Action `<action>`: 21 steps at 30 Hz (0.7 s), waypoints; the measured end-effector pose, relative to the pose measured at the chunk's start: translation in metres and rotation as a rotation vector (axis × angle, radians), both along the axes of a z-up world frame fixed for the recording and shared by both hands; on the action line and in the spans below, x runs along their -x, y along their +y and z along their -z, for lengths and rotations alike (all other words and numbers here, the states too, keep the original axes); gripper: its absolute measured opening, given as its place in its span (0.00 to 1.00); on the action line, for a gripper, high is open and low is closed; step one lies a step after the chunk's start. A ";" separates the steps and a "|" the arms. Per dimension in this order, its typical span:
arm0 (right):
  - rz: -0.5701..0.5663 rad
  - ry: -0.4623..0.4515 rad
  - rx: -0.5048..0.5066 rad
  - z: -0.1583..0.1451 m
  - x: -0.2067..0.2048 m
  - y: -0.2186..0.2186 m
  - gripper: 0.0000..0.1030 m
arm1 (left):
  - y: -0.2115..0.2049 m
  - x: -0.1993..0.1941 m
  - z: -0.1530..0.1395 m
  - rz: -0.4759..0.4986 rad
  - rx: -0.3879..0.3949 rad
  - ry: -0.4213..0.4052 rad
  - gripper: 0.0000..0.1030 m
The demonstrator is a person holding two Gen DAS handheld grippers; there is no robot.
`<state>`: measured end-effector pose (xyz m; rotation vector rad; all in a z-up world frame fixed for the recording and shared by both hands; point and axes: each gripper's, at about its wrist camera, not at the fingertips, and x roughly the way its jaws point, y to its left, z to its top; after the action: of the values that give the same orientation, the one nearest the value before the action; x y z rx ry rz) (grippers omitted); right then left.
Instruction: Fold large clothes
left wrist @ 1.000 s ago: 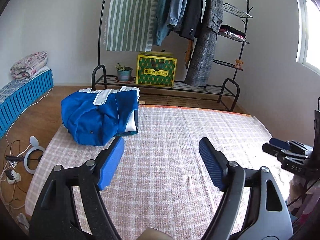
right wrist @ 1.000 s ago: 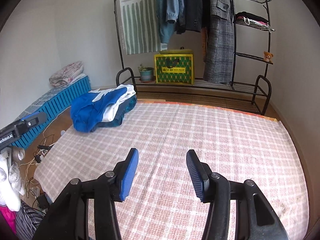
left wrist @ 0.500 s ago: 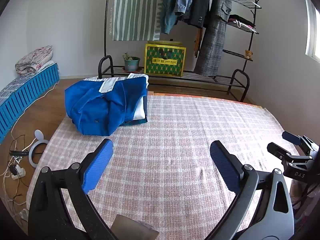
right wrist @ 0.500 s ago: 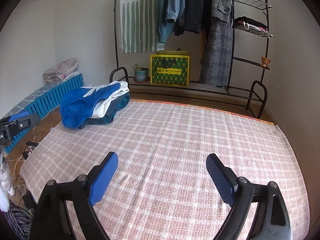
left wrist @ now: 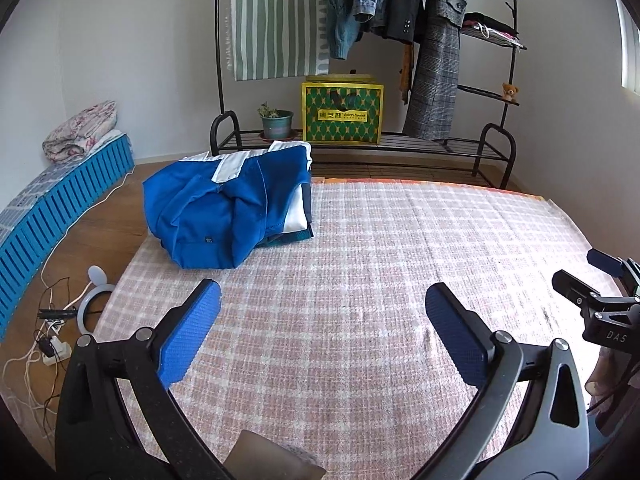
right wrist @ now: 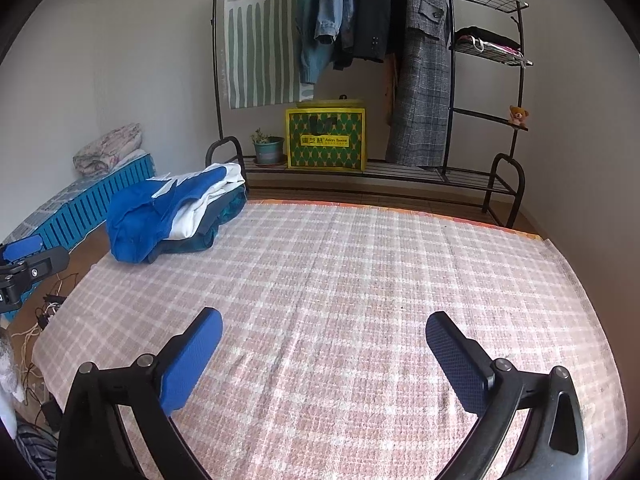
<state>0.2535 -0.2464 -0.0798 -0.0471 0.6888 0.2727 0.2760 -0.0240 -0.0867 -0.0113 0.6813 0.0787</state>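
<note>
A folded pile of blue and white clothes [left wrist: 224, 212] lies on the far left corner of a pink checked blanket [left wrist: 400, 240] spread on the floor. My left gripper [left wrist: 322, 292] hangs open over the blanket's near part, well short of the pile, with nothing between its blue pads. In the right wrist view the same pile [right wrist: 160, 216] sits at the far left. My right gripper [right wrist: 324, 316] hovers over the blanket [right wrist: 360, 280]; its jaws are opening and nothing is between them. The two grippers are side by side.
A black clothes rack [left wrist: 496, 148] with hanging coats stands behind the blanket, holding a yellow-green box [left wrist: 342, 114] and a potted plant [left wrist: 276, 122]. A blue slatted bench [left wrist: 60, 208] with a folded quilt runs along the left. Cables and a ring lamp [left wrist: 92, 296] lie on the wood floor.
Both grippers' jaws have spread much wider apart. Both views have dropped a little toward the blanket. The pile of clothes has not moved.
</note>
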 end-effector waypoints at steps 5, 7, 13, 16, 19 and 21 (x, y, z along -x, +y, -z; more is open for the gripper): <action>-0.003 -0.012 0.012 -0.002 0.003 0.003 1.00 | -0.002 0.001 -0.001 0.004 0.003 -0.006 1.00; -0.003 -0.012 0.012 -0.002 0.003 0.003 1.00 | -0.002 0.001 -0.003 0.004 0.005 -0.007 1.00; 0.005 -0.007 0.009 -0.002 0.003 0.002 1.00 | -0.003 0.001 -0.004 0.013 0.002 -0.006 1.00; 0.008 -0.003 0.007 -0.002 0.002 0.001 1.00 | -0.004 0.001 -0.005 0.016 0.004 -0.008 1.00; 0.008 -0.002 0.006 -0.001 0.001 0.000 1.00 | -0.004 0.000 -0.005 0.020 0.005 -0.008 1.00; 0.008 -0.002 0.008 -0.001 0.000 0.000 1.00 | -0.005 0.000 -0.005 0.019 0.007 -0.007 1.00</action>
<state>0.2533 -0.2462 -0.0793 -0.0522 0.6882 0.2623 0.2761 -0.0286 -0.0814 -0.0114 0.6746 0.0581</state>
